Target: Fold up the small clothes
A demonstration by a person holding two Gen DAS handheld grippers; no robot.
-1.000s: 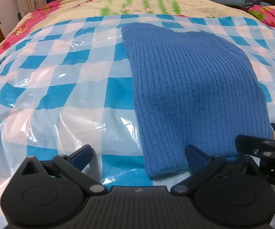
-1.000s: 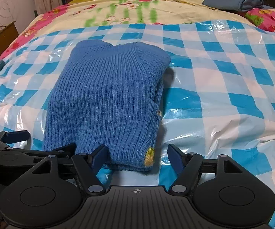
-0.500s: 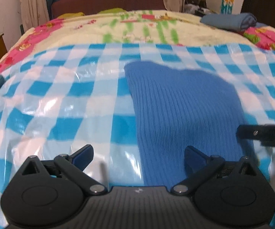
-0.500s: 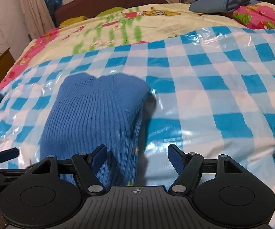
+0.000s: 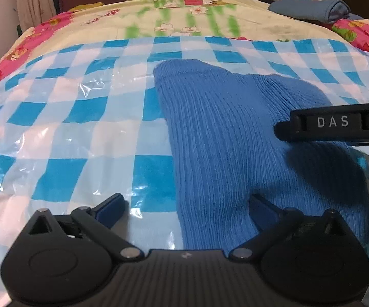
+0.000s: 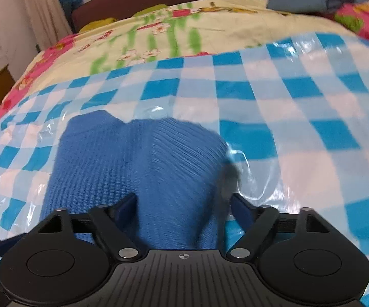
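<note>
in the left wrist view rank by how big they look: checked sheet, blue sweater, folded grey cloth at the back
1. checked sheet
2. blue sweater
3. grey cloth, smallest, though it lies farthest from the camera, so its true size is unsure

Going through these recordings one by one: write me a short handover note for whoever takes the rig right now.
Left tongs: open, empty, at the blue knit garment's near left edge.
Right tongs: jaws opening, nothing gripped, the garment's right side lying between them.
The garment lies folded into a narrow stack on the checked plastic sheet.
Done: the garment looks folded.
Left: judge whether another fold is needed; a folded grey-blue item sits far back.
</note>
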